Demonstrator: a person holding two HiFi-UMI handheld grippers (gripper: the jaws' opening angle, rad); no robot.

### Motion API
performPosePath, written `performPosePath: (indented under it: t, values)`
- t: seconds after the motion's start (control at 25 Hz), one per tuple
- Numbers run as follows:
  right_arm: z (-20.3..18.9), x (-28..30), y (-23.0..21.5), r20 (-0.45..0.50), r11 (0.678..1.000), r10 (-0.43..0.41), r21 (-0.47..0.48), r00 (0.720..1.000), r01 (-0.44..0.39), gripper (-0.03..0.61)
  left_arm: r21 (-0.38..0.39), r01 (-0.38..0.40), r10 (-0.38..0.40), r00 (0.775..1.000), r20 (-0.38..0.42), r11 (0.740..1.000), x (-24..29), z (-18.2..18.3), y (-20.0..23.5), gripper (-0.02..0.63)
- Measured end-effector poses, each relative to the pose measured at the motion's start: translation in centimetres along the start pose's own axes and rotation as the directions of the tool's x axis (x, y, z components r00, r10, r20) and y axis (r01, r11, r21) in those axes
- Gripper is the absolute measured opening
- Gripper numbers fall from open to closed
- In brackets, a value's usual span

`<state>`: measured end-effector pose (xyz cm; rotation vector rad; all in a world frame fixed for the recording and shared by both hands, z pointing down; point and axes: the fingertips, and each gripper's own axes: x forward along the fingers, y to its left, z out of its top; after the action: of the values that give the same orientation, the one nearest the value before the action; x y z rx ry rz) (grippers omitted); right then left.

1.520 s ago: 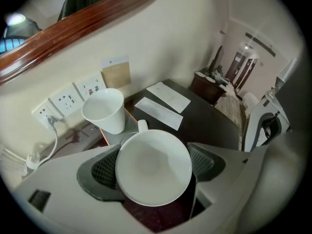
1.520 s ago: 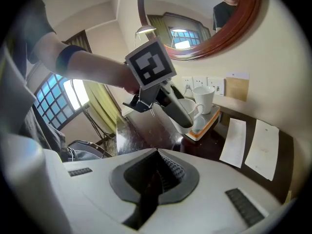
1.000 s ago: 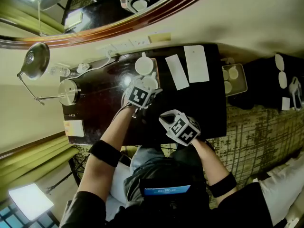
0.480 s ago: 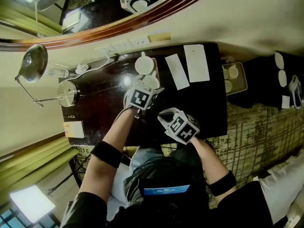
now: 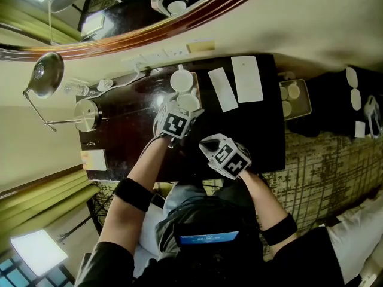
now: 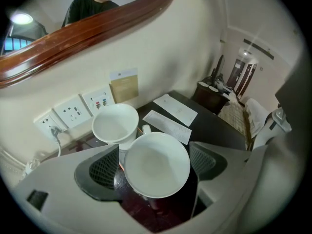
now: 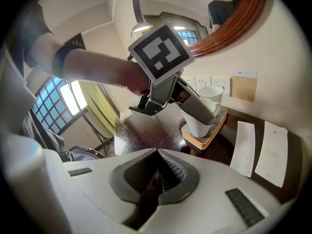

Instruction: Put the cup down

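Now your left hand-held gripper [image 6: 155, 156] has its jaws spread wide, and they have just been opening further. The white cup [image 6: 156, 165] stands upright between them, with a gap showing on the right pad's side, so the pads no longer press on it. In the right gripper view the cup sits on a small orange-rimmed tray [image 7: 218, 126] on the dark surface [image 5: 251, 130]. A second white cup [image 6: 115, 123] stands just beside it on the far side, toward the wall sockets [image 6: 73, 112]. Two white paper slips [image 5: 222, 90] lie flat on the surface to the right of the cups, apart from the tray. Your right hand-held gripper [image 7: 158, 179] hangs over the near edge of the surface, well apart from the cups. Its jaws are pressed together with nothing between them.
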<state>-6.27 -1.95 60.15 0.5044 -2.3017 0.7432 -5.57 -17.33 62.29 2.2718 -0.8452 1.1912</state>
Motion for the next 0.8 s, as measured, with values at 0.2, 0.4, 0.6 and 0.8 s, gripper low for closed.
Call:
performPosePath:
  t: [0.2,0.4,0.6,0.8]
  values:
    - [-0.5,-1.3,-0.7,0.003,1.000,-0.013,0.007,1.000,0.013,0.002,-0.010,-0.062,0.062,0.998,0.016,0.998,-2.1,0.5,-0.2,0.453]
    - [-0.2,-3.4,-1.3,0.021,0.999,-0.040,-0.007,0.999,0.040,0.002,-0.034,-0.103,0.105,0.993,0.058,0.994,-5.1,0.8,-1.1,0.451]
    - [-0.1,-5.7,-2.2,0.032,0.997,-0.074,0.000,0.997,0.074,0.002,-0.067,-0.110,0.118,0.984,0.134,0.992,-8.3,1.3,-3.3,0.334]
    - [-0.4,-7.6,-3.7,0.049,0.991,-0.133,-0.010,0.990,0.134,0.002,-0.100,-0.111,0.130,0.968,0.214,0.989,-10.9,0.9,-5.8,0.132]
